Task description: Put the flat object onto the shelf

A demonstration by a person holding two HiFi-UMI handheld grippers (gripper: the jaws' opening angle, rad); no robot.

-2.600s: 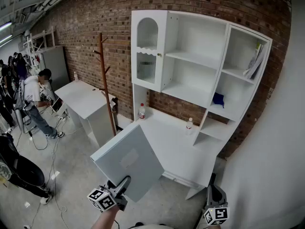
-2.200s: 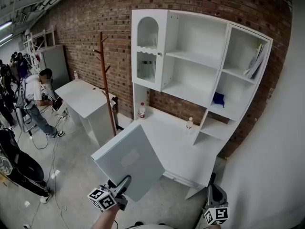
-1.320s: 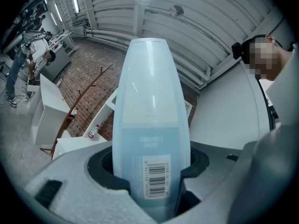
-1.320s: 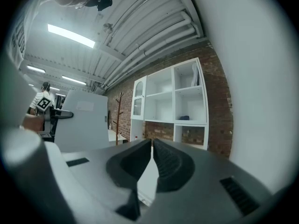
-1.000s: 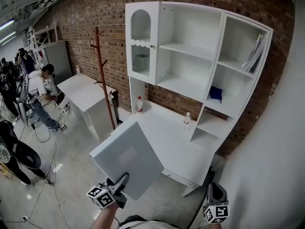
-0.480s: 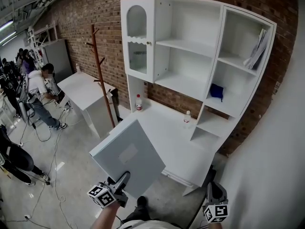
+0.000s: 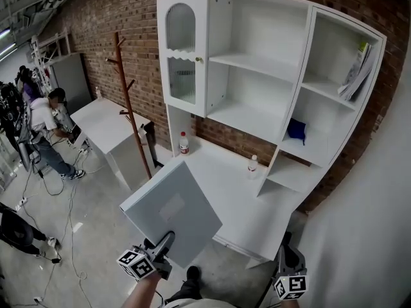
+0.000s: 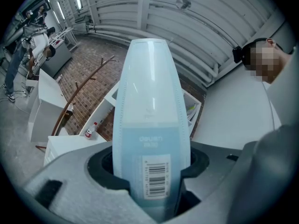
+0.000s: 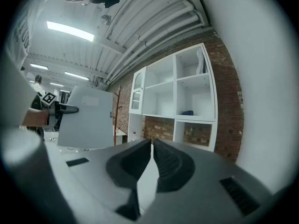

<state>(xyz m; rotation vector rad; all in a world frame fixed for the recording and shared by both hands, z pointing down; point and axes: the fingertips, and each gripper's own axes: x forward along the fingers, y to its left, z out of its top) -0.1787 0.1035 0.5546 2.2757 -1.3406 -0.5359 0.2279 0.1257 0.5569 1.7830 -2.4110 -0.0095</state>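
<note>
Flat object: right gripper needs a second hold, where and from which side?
Probably its free right edge, approached from the right, jaws straddling the thin thickness. The flat object is a thin sheet tilted up, with the left gripper shut on its near lower edge. The right gripper is shut; open it first.

5 o'clock: right gripper [image 7: 286, 244] base cut by bottom edge. 6 o'clock: flat object [image 8: 150, 125] lower end hidden between left gripper [image 8: 152, 190] jaws. 3 o'clock: blue item [image 7: 296, 129] on shelf [image 7: 308, 153] too small to identify.
</note>
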